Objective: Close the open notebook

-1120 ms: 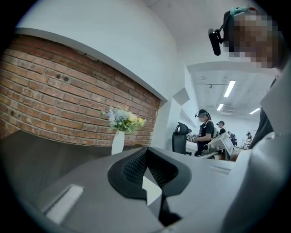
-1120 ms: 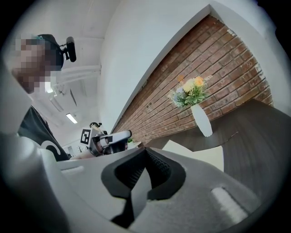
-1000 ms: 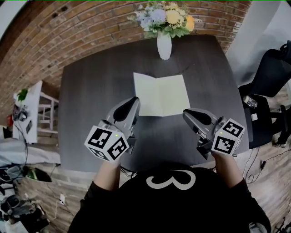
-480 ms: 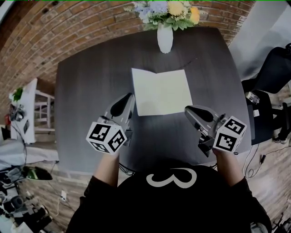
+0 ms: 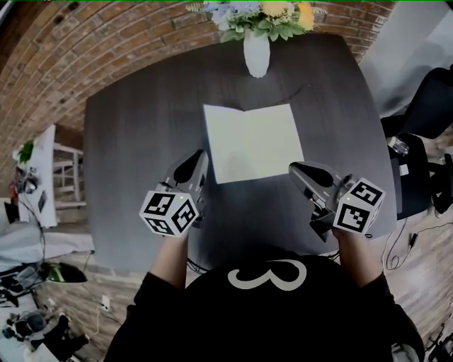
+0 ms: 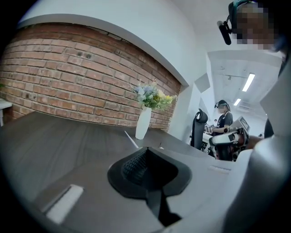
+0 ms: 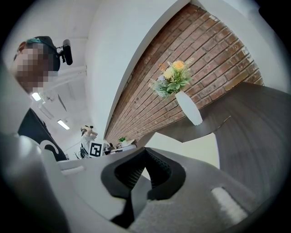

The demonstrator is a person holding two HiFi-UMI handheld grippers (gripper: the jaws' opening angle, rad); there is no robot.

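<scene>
Here, notebook [image 5: 253,141] open flat on table [image 5: 134,127], vase [image 5: 256,55] behind; left gripper [image 5: 199,156], right gripper [image 5: 295,168] pressed together, empty.

Pale cream notebook [image 5: 253,141], dark grey wood-grain table [image 5: 141,134], white vase [image 5: 256,55], red-brown brick wall [image 5: 106,49], yellow and lilac flowers [image 5: 276,10]

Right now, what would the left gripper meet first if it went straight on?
Likely the notebook, at its left page; the left gripper points there from beside the near corner. Height is unclear, so it may pass over toward the vase.
</scene>
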